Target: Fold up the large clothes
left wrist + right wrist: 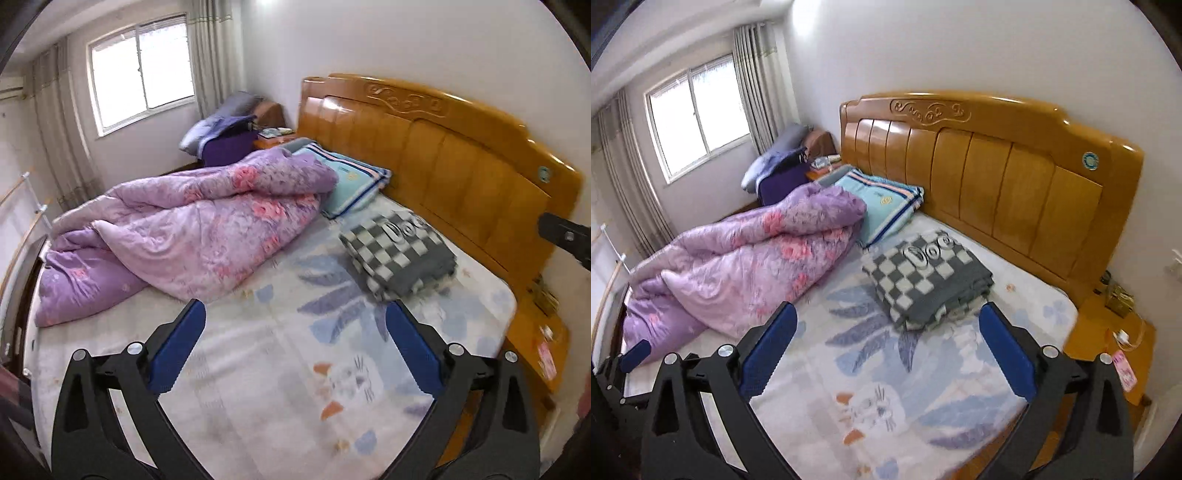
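Note:
A folded grey-and-white checkered garment lies flat on the bed near the headboard. In the left wrist view my left gripper hangs well above the patterned sheet, open wide, with nothing between its blue pads. My right gripper is likewise open and empty, above and in front of the folded garment. A blue pad of the left gripper shows at the lower left of the right wrist view. A black part of the right gripper enters the left wrist view at the right edge.
A crumpled purple floral quilt covers the bed's left half. A teal striped pillow lies by the wooden headboard. A nightstand with small items stands to the right. A window is at the back left.

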{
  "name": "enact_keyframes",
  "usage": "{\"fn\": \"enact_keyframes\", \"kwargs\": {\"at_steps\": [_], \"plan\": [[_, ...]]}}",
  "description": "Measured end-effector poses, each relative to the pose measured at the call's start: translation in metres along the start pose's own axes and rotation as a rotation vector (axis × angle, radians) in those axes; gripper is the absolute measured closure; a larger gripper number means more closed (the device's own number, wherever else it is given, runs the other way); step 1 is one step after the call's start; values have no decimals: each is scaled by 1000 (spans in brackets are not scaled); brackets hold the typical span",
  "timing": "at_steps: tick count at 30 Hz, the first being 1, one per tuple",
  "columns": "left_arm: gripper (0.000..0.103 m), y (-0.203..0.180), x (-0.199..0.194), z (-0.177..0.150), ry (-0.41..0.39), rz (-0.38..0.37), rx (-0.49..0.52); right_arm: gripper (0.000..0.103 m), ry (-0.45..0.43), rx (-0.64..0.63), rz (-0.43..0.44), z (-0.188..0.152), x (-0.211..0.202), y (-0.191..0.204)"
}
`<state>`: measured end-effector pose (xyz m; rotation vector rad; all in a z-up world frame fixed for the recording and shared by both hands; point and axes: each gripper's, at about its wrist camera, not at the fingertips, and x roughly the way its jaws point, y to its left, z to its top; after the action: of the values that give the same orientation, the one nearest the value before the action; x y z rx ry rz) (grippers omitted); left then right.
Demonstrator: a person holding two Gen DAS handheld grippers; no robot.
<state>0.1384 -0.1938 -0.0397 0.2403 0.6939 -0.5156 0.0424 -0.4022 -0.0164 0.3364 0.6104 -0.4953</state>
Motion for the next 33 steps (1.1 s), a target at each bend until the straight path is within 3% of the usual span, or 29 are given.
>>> {"fn": "enact_keyframes", "kwargs": {"at_steps": [7, 13, 22, 33], "plan": [[5, 41, -47, -57, 55, -33, -25, 8, 55, 9, 16, -68, -40, 49], [5, 59, -63, -86, 128, -58, -113, 8, 59, -57, 17, -100, -56, 77], [5, 56, -70, -82, 90, 19, -114, 8, 74, -125, 29, -109, -45, 91], [5, 54, -64, -74, 79, 17, -128, 8, 38, -177, 19, -108, -44, 91]]}}
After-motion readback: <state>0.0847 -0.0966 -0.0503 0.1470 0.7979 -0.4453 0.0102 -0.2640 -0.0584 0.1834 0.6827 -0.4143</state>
